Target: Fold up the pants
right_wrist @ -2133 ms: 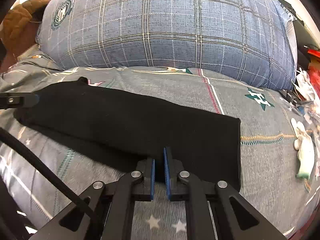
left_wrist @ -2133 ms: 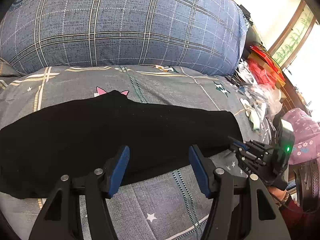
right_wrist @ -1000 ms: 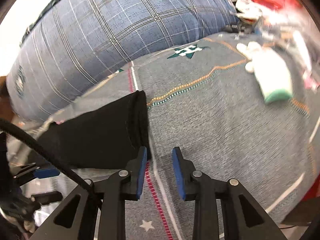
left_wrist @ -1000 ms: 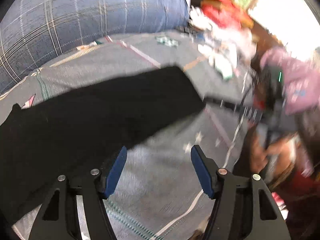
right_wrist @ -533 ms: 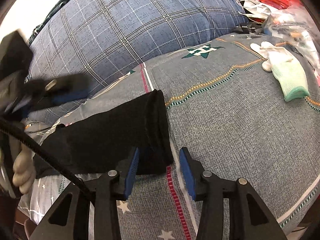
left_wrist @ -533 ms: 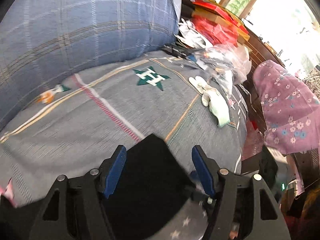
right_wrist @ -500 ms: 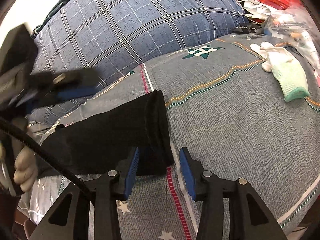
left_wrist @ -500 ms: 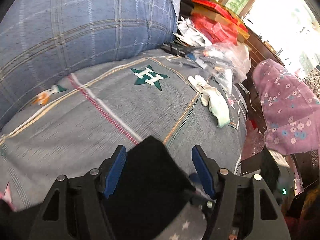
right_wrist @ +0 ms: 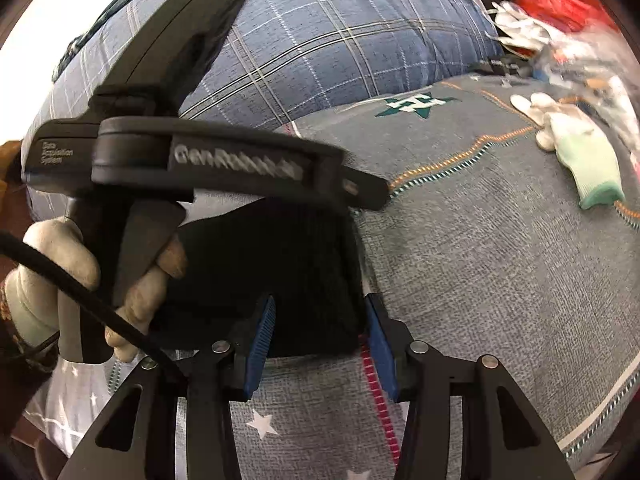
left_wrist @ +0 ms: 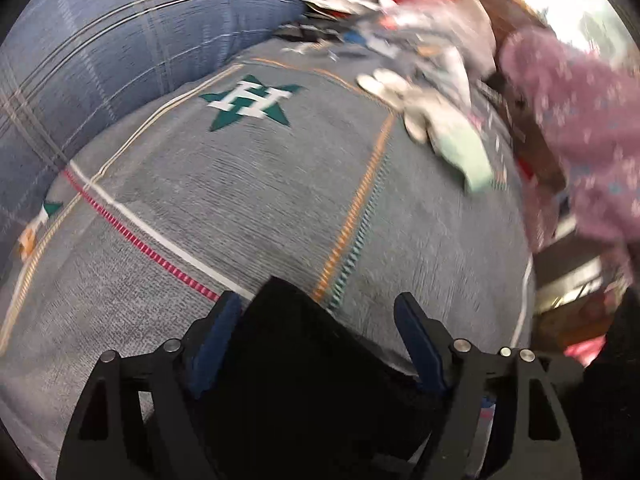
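The pants [right_wrist: 288, 272] lie on the bedspread [right_wrist: 480, 280], their end near the middle, the rest running off left. Behind them, far left, the big pillow [right_wrist: 340, 32] sits on the bed. A glove [right_wrist: 576, 152] lies far right on the bedspread, clutter [right_wrist: 560, 8] heaped behind it. The left gripper [right_wrist: 372, 192] reaches across over the pants' far edge.

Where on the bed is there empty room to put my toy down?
Bare bedspread lies between the black pants and the glove, below the green star. Past the glove, the clutter crowds the edge.
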The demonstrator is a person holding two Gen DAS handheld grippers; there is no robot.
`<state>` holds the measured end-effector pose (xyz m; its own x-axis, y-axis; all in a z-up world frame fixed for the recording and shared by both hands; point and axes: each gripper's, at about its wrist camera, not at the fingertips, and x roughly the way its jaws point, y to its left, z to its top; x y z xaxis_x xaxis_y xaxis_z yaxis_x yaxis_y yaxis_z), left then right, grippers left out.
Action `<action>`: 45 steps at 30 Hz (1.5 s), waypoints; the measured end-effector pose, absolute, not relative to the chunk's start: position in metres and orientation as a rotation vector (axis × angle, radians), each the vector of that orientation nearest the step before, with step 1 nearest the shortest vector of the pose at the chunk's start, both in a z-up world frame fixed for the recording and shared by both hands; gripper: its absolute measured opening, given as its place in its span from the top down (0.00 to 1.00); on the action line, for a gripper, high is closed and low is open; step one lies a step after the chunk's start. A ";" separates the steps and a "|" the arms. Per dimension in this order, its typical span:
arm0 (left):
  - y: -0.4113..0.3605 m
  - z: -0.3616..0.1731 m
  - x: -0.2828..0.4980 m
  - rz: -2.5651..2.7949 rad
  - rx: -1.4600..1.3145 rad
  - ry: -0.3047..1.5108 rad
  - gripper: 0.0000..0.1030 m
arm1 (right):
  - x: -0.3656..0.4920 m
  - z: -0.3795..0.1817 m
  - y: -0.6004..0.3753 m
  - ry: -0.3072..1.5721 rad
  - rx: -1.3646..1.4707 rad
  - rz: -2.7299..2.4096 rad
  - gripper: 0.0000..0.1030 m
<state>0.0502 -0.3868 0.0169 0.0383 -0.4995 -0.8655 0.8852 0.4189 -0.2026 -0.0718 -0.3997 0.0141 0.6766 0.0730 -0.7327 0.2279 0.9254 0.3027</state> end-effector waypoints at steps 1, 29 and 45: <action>-0.387 0.018 0.047 -1.131 0.461 1.068 0.39 | -0.071 0.013 -0.398 0.826 0.391 -0.084 0.70; -0.189 0.076 0.099 -1.110 -0.186 1.007 0.90 | -0.040 0.073 -0.308 0.783 0.338 0.167 0.86; -0.059 0.037 0.114 -0.987 -0.457 0.972 0.90 | -0.003 0.070 -0.204 0.870 0.223 0.303 0.86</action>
<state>0.1143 -0.0592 0.0375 0.1990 -0.8575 -0.4743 0.4867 0.5066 -0.7117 -0.0027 -0.2040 0.0698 0.6063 0.3500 -0.7141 -0.1697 0.9342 0.3137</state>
